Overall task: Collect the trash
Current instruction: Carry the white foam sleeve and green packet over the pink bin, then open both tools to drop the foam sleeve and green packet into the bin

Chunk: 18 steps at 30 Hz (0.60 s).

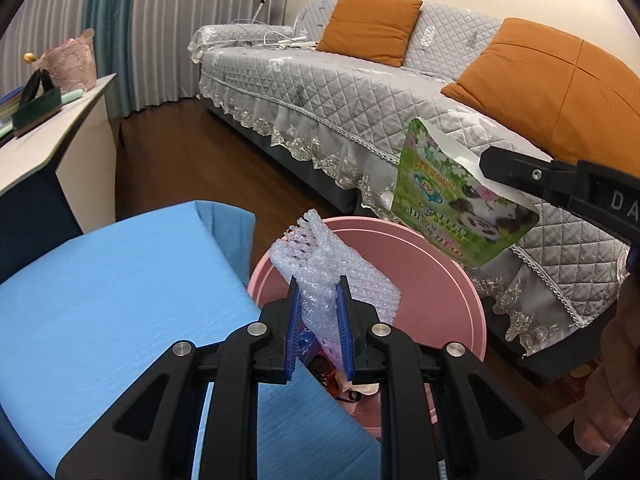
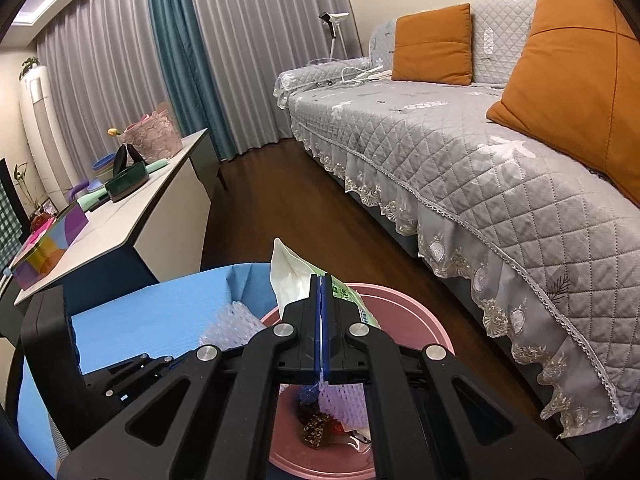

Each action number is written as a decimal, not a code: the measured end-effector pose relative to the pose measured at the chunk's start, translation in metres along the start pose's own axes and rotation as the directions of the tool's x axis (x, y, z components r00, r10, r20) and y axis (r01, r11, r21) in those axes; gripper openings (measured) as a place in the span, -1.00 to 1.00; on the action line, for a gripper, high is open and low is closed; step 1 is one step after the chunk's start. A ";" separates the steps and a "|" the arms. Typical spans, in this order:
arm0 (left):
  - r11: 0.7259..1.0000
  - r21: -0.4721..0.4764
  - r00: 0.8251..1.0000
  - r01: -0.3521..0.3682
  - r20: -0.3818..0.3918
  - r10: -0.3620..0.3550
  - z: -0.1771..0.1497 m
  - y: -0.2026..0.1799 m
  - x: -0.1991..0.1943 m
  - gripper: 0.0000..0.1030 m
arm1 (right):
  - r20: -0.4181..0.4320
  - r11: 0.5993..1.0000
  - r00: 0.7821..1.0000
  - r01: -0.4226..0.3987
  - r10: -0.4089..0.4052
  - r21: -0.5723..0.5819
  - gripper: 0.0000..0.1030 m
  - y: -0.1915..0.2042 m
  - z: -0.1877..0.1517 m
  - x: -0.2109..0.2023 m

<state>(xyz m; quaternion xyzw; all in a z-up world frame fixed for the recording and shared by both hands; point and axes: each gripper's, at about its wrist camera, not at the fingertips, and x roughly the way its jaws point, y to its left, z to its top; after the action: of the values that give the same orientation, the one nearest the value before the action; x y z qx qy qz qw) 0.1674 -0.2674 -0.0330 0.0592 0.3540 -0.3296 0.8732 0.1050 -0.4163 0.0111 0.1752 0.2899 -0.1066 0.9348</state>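
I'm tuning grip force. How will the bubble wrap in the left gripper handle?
The bubble wrap looks soft: it crumples between the left gripper fingers. Probably very light, since its free end stands up unsupported. Over the pink bin, it would likely drop slowly.

Crumpled bubble wrap (image 1: 332, 276), green snack pouch (image 1: 460, 204) above pink bin (image 1: 460, 280).

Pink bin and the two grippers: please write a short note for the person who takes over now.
Left gripper: shut on the bubble wrap, held over the pink bin.
Right gripper: shut on the green snack bag, also above the bin.
Done: some trash already lies in the bin.
Left: release both pieces into the bin, then probably check for more.
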 end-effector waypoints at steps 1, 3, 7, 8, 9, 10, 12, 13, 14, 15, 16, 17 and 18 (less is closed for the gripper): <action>1.000 -0.001 1.000 0.005 -0.001 -0.005 0.000 0.000 0.001 -0.67 | 0.000 1.000 1.000 0.002 -0.002 0.000 -0.99 0.000 0.000 0.000; 1.000 0.002 1.000 0.012 -0.005 -0.012 0.000 -0.002 0.002 -0.66 | 0.000 1.000 1.000 0.003 -0.003 0.002 -0.99 -0.001 0.001 0.000; 0.999 0.014 0.999 0.033 -0.023 -0.032 -0.001 -0.006 0.003 -0.30 | -0.018 1.000 1.000 0.010 -0.010 -0.001 -0.97 -0.002 0.001 0.002; 1.000 0.017 0.999 0.026 -0.029 -0.025 -0.001 -0.006 0.003 0.07 | -0.024 1.000 1.000 0.020 -0.020 0.000 -0.94 -0.003 0.002 0.003; 1.000 0.020 1.000 0.016 -0.024 -0.016 -0.001 -0.006 0.002 0.20 | -0.030 0.999 0.999 0.033 -0.032 0.004 -0.90 -0.004 0.002 0.003; 1.000 0.020 1.000 0.010 -0.020 -0.010 -0.001 -0.005 0.000 0.21 | -0.039 0.999 0.998 0.049 -0.049 0.016 -0.83 -0.008 0.002 0.004; 1.000 0.006 1.000 0.004 -0.016 -0.004 0.000 0.000 -0.005 0.21 | -0.044 0.997 0.997 0.063 -0.061 0.039 -0.11 -0.011 0.003 0.003; 1.000 -0.001 1.000 -0.001 -0.013 0.001 0.000 0.003 -0.007 0.21 | -0.041 0.996 0.996 0.077 -0.075 0.053 0.04 -0.013 0.004 0.001; 1.000 -0.010 1.000 -0.010 -0.009 0.010 0.001 0.005 -0.009 0.23 | -0.040 0.995 0.996 0.083 -0.081 0.059 0.14 -0.013 0.006 0.000; 1.000 -0.022 1.000 -0.021 -0.001 0.021 0.002 0.009 -0.014 0.28 | -0.041 0.995 0.996 0.084 -0.082 0.062 0.14 -0.013 0.007 -0.002; 0.999 -0.032 1.000 -0.030 0.007 0.030 0.003 0.012 -0.018 0.31 | -0.042 0.995 0.996 0.083 -0.081 0.063 0.15 -0.011 0.008 -0.003; 0.998 -0.041 0.999 -0.038 0.016 0.038 0.004 0.016 -0.023 0.38 | -0.043 0.995 0.996 0.083 -0.080 0.064 0.19 -0.010 0.009 -0.004; 0.997 -0.051 0.998 -0.051 0.031 0.053 0.005 0.019 -0.030 0.43 | -0.045 0.994 0.996 0.083 -0.080 0.067 0.27 -0.008 0.010 -0.007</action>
<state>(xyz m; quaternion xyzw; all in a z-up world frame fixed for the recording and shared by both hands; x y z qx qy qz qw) 0.1665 -0.2382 -0.0123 0.0410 0.3467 -0.2987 0.8882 0.1023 -0.4267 0.0204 0.1975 0.3128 -0.1508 0.9168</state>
